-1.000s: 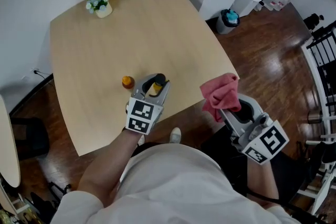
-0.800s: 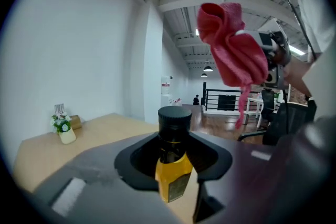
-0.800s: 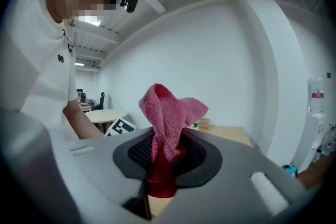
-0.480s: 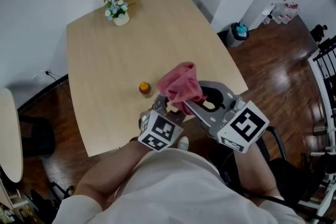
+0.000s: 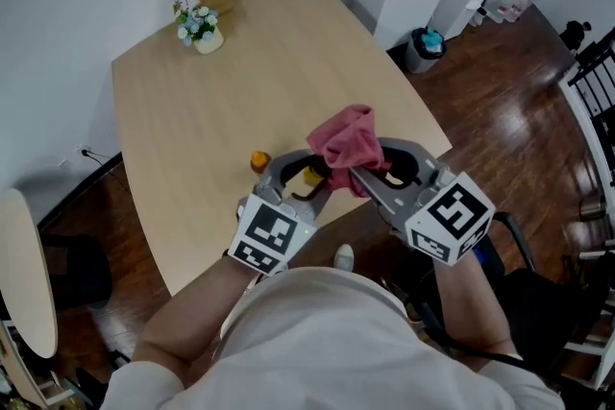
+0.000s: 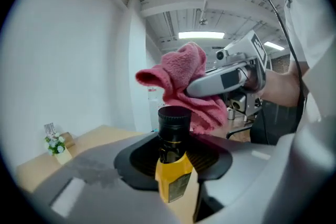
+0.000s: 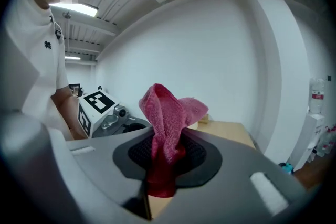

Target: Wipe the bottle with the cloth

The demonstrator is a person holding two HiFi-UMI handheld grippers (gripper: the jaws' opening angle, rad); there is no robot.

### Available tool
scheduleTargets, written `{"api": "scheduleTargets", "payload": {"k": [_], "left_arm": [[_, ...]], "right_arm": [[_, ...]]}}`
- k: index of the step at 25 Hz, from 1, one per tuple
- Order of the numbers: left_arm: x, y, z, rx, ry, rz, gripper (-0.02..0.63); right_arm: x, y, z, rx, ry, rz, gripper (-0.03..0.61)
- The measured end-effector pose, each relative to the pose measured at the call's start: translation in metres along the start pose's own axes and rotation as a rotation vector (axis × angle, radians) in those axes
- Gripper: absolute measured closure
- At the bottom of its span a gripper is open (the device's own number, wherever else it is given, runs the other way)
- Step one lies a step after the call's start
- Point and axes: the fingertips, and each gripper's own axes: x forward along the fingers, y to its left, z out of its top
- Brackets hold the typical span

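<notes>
A yellow bottle [image 6: 175, 173] with a black cap stands upright between the jaws of my left gripper [image 6: 176, 181], which is shut on it. In the head view the bottle [image 5: 312, 176] is held over the table's near edge by that left gripper [image 5: 300, 176]. My right gripper [image 5: 373, 170] is shut on a bunched pink cloth [image 5: 346, 141]. The cloth [image 6: 185, 86] hangs right beside the bottle's cap; I cannot tell whether they touch. In the right gripper view the cloth [image 7: 167, 126] stands up out of my right gripper [image 7: 163, 170].
A small orange object [image 5: 259, 161] lies on the wooden table [image 5: 192, 101] just left of the bottle. A small flower pot [image 5: 199, 30] stands at the table's far corner. A bin [image 5: 427, 43] sits on the dark floor to the right.
My right gripper has swung the cloth left from beyond the table edge to right beside the bottle. The left gripper still holds the bottle and has barely moved.
</notes>
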Motion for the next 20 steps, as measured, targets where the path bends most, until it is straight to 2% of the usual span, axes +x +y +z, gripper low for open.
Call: {"api": "scheduleTargets", "payload": {"k": [4,9,13,20], "left_arm": [[-0.005,0.014,0.016,-0.056,-0.020,-0.028,0.460],[-0.007,0.021,0.044,-0.136,-0.062,-0.067,0.460],[-0.005,0.026,0.057,-0.182,-0.072,-0.079,0.460],[-0.004,0.040,0.081,-0.208,-0.086,-0.072,0.460]], "right_arm": [[-0.012,-0.007,0.012,0.034,-0.067,-0.030,0.491],[-0.004,-0.007,-0.002,0.076,-0.094,-0.029,0.491],[-0.002,-0.015,-0.024,0.133,-0.100,-0.042,0.492],[0.008,-0.032,-0.084,0.201,-0.021,-0.064,0.492]]}}
